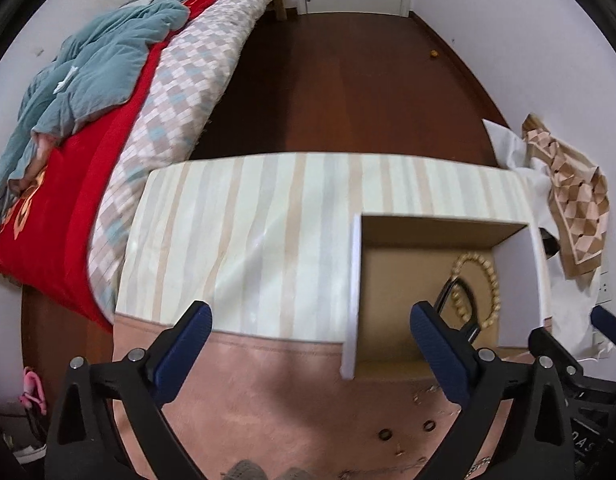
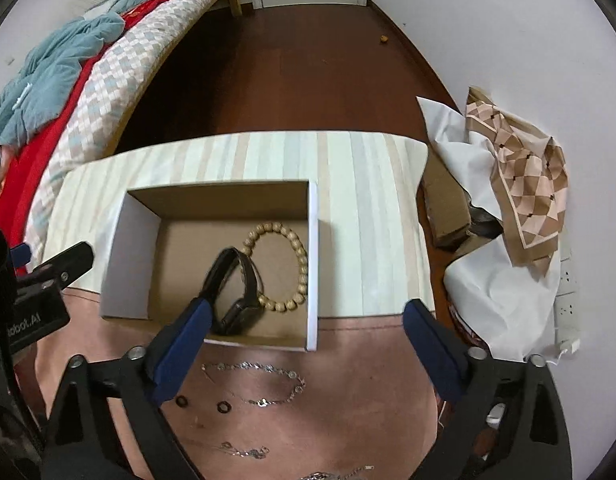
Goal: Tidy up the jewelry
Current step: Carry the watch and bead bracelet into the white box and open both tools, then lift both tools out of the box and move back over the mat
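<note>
Right wrist view: right gripper (image 2: 308, 344) fingers spread, empty; left gripper (image 1: 311, 344) likewise. Silver chain (image 2: 264, 384), lower centre: pinch low, lift into box (image 2: 311, 264).

An open cardboard box (image 2: 132, 256) lay ahead of the right fingers, holding a wooden bead bracelet (image 2: 298, 268) touching a black watch (image 2: 238, 292) just past the left fingertip. Between the fingers, before the box, lay a silver chain (image 2: 264, 380) and two dark rings (image 2: 224, 407).
</note>
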A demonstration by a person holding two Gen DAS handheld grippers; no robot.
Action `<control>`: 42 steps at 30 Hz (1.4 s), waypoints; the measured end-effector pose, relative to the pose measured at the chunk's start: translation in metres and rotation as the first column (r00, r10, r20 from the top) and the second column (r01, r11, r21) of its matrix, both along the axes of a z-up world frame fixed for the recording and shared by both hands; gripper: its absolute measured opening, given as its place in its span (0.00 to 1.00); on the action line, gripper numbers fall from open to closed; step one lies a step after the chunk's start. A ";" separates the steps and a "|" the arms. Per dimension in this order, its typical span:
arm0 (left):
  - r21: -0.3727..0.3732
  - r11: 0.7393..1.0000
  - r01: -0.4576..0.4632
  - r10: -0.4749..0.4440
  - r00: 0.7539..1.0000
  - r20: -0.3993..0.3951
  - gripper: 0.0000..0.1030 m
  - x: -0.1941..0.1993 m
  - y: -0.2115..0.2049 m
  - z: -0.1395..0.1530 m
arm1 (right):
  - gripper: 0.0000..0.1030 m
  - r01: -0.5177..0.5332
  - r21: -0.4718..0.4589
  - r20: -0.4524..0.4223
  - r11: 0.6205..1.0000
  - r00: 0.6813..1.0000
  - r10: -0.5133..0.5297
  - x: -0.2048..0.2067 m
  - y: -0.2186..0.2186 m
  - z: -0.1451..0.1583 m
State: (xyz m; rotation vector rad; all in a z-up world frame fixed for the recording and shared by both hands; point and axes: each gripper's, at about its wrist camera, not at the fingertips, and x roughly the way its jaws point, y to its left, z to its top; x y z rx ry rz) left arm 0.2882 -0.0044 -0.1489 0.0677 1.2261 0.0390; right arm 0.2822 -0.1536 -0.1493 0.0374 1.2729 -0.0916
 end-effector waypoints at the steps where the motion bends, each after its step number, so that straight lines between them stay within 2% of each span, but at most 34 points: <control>1: 0.010 1.000 -0.004 0.004 1.000 0.004 0.98 -0.003 0.001 0.000 | 0.97 0.000 -0.005 0.005 1.000 1.000 0.000 -0.003 0.000 0.000; 8: 0.047 0.999 -0.008 0.005 0.998 0.063 0.98 -0.024 0.002 0.018 | 0.97 0.005 -0.013 0.029 1.000 1.000 -0.005 -0.017 0.005 0.011; 16: 0.050 0.999 -0.003 -0.003 0.992 0.127 0.98 -0.052 0.004 0.050 | 0.97 0.002 -0.026 0.094 1.000 0.996 0.000 -0.044 0.011 0.047; 25: 0.032 0.999 -0.002 -0.004 0.978 0.207 0.98 -0.096 0.010 0.093 | 0.97 0.006 -0.057 0.180 0.998 0.984 0.004 -0.081 0.019 0.094; 34: -0.001 1.000 0.002 -0.002 0.966 0.258 0.98 -0.133 0.012 0.124 | 0.97 0.005 -0.042 0.243 0.999 0.970 0.005 -0.118 0.026 0.132; 38: -0.004 1.000 -0.012 0.012 0.965 0.262 0.98 -0.144 0.015 0.124 | 0.97 0.010 -0.008 0.240 1.000 0.971 -0.008 -0.129 0.025 0.136; 42: 0.017 0.999 -0.051 0.045 0.970 0.237 0.98 -0.157 0.021 0.107 | 0.97 0.038 0.027 0.188 0.999 0.981 -0.042 -0.143 0.018 0.113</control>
